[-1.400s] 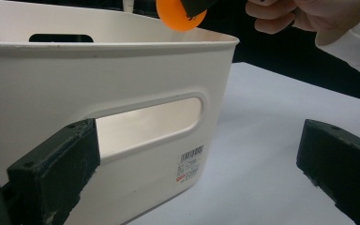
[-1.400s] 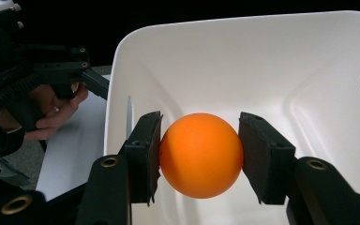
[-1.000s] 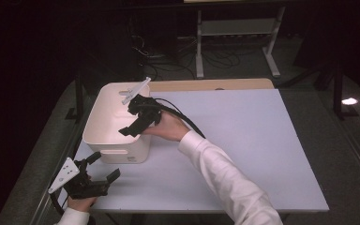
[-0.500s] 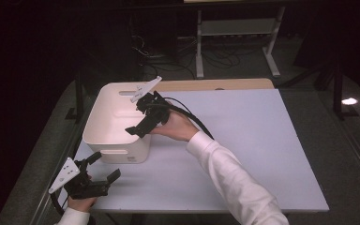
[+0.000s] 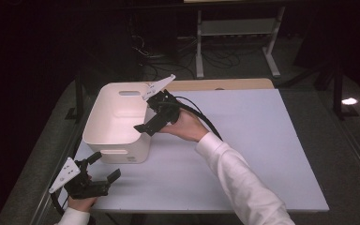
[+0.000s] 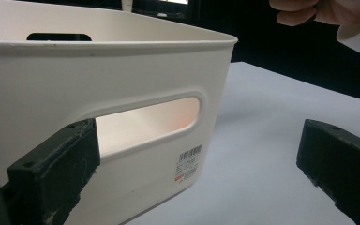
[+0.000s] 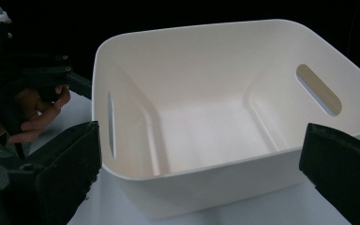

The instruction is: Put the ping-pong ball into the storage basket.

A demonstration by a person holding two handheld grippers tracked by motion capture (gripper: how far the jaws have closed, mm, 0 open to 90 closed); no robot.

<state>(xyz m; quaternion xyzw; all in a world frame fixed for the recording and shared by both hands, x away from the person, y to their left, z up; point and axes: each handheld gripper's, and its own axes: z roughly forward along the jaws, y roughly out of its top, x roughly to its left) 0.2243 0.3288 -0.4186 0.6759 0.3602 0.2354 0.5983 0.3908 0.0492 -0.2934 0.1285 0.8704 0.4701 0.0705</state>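
Item: white bin (image 5: 117, 123), empty, upright near the table (image 5: 262, 154)'s left edge, handle slots in its end walls

My right gripper (image 5: 151, 123): jaws have just been opening and now stand wide with nothing between them, poised above the bin's right rim, looking into the bare interior

My left gripper (image 5: 104, 169): jaws spread, unloaded, resting low just beside the near handle slot (image 6: 147, 123)

Handling note: I judge the bin best moved by its rim; seat one pad inside the wall, one outside, square to it, then close firmly so it cannot tip
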